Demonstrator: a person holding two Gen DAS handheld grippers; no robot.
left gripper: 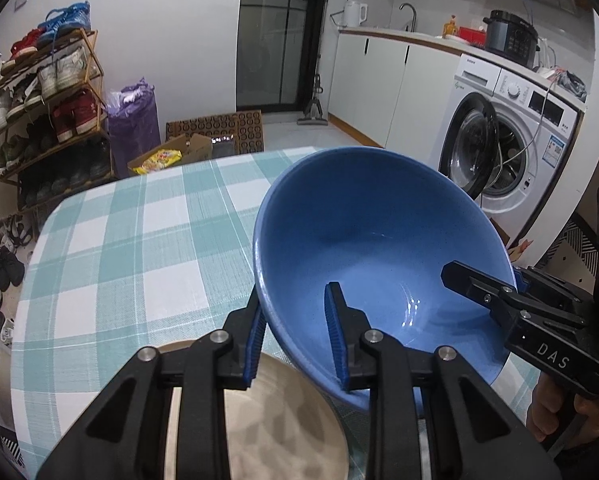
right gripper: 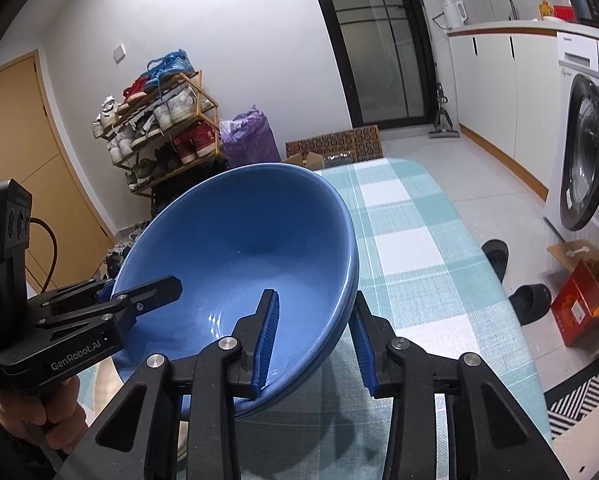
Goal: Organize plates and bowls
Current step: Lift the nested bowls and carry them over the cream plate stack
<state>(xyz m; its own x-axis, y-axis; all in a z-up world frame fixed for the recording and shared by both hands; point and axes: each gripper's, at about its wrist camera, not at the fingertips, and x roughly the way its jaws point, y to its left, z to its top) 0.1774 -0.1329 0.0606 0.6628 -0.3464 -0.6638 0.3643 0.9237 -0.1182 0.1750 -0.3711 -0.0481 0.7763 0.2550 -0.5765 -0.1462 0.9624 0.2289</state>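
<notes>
A large blue bowl (left gripper: 371, 236) hangs above the checked table, held by both grippers on opposite sides of its rim. My left gripper (left gripper: 295, 332) is shut on the bowl's left rim, one finger inside and one outside. My right gripper (right gripper: 313, 344) is shut on the bowl's (right gripper: 235, 248) right rim in the same way. Each gripper shows in the other's view, the right gripper (left gripper: 483, 284) at the far rim, the left gripper (right gripper: 139, 296) likewise. A beige plate (left gripper: 283, 416) lies on the table under the bowl, partly hidden by my left gripper.
The table has a teal and white checked cloth (left gripper: 139, 248). Beyond it stand a shoe rack (left gripper: 43, 108), a purple bag (left gripper: 133, 120) and cardboard boxes (left gripper: 171, 158). A washing machine (left gripper: 511, 140) with its door open and white cabinets stand at the right. Slippers (right gripper: 529, 298) lie on the floor.
</notes>
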